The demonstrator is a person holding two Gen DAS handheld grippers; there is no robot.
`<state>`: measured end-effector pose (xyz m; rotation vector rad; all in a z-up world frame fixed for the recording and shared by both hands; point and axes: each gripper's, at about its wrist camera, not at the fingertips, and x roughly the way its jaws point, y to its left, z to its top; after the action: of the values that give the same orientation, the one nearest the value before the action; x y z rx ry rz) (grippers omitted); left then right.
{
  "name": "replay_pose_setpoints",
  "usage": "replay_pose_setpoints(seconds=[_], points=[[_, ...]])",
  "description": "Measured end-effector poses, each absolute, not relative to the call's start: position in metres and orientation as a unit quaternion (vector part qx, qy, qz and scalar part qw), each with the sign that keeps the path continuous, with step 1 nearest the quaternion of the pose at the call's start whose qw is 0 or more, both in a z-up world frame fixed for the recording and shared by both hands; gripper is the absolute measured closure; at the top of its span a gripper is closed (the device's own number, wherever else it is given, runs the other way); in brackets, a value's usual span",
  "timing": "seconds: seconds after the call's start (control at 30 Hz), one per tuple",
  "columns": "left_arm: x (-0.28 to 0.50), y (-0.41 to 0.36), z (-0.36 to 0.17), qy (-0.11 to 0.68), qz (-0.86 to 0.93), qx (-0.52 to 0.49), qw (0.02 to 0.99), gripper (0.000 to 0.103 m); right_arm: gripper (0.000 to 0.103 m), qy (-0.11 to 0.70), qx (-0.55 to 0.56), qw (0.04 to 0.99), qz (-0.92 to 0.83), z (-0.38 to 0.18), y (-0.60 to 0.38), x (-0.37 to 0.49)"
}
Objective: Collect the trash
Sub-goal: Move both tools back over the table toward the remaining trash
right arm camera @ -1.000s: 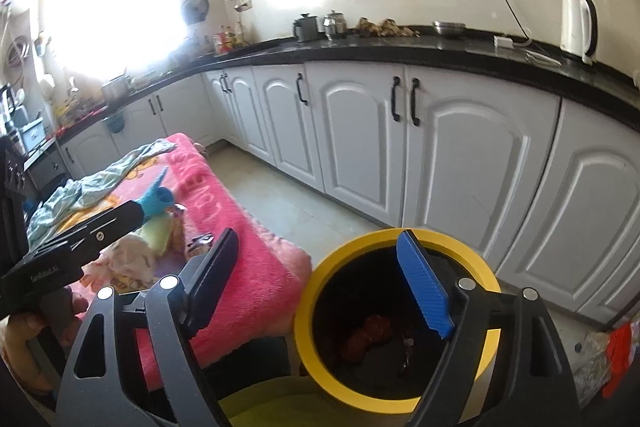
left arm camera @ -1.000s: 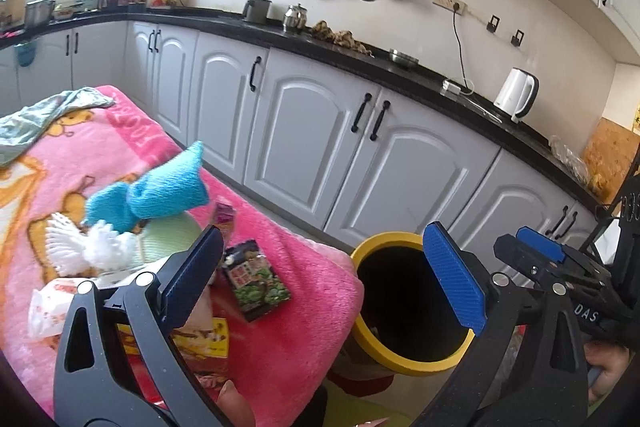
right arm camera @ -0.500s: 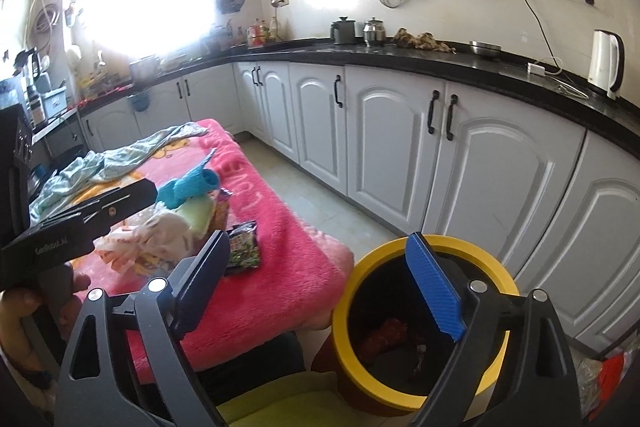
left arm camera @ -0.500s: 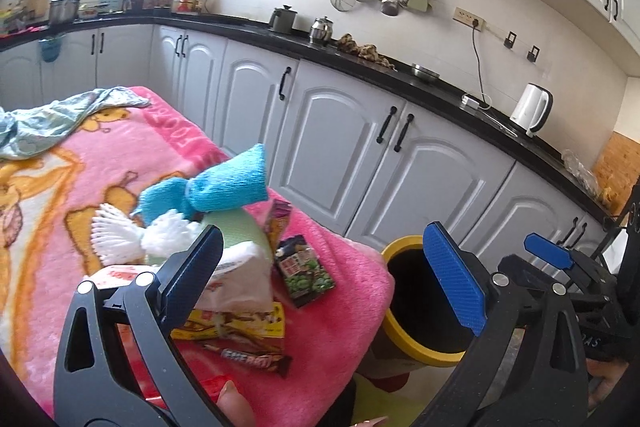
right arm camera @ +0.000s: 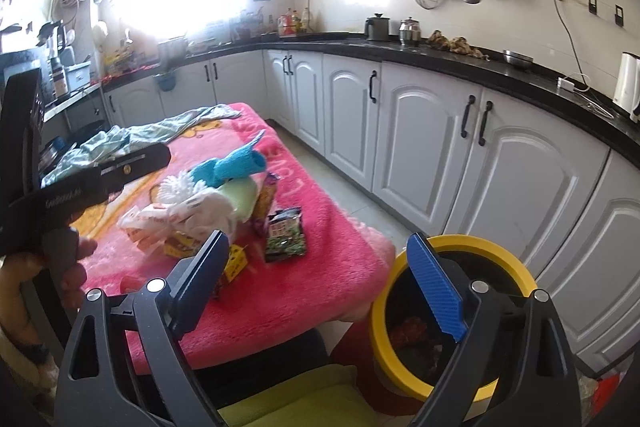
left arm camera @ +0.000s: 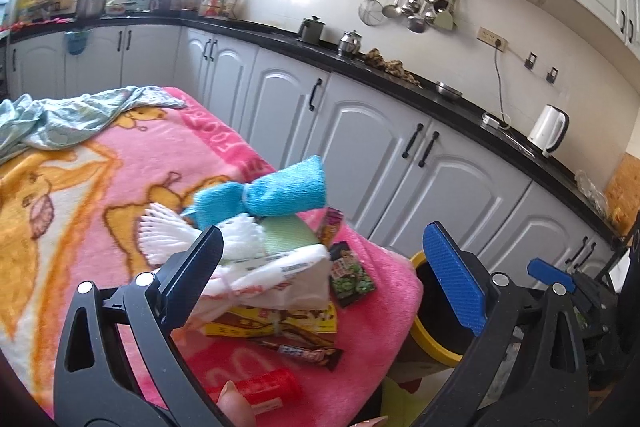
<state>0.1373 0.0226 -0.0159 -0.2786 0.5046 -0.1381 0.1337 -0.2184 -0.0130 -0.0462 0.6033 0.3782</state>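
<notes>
Trash wrappers [left arm camera: 352,279] lie heaped with a white plastic bag [left arm camera: 280,275] and a blue cloth [left arm camera: 288,191] on the pink blanket [left arm camera: 120,167], near its edge by the yellow bin [right arm camera: 460,319]. The left gripper [left arm camera: 320,279] hangs above the heap, spread wide and empty. The right gripper [right arm camera: 320,279] is likewise spread, one blue pad over the bin's rim.

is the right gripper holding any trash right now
No, the right gripper is open with nothing between its fingers, above the yellow-rimmed bin.
</notes>
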Motion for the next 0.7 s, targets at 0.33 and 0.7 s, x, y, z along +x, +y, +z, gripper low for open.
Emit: replay_pose_setpoints(seconds=[0.33, 0.7], points=[[0.130, 0.066, -0.020, 0.247, -0.029, -0.162, 0.955, 0.011, 0.015, 0.313, -0.045, 0.922, 0.223, -0.025, -0.182, 0.123], [0.126, 0.109, -0.035, 0.261, 0.009, -0.194, 0.946, 0.011, 0.015, 0.339, -0.067, 0.905, 0.250, -0.048, -0.152, 0.122]])
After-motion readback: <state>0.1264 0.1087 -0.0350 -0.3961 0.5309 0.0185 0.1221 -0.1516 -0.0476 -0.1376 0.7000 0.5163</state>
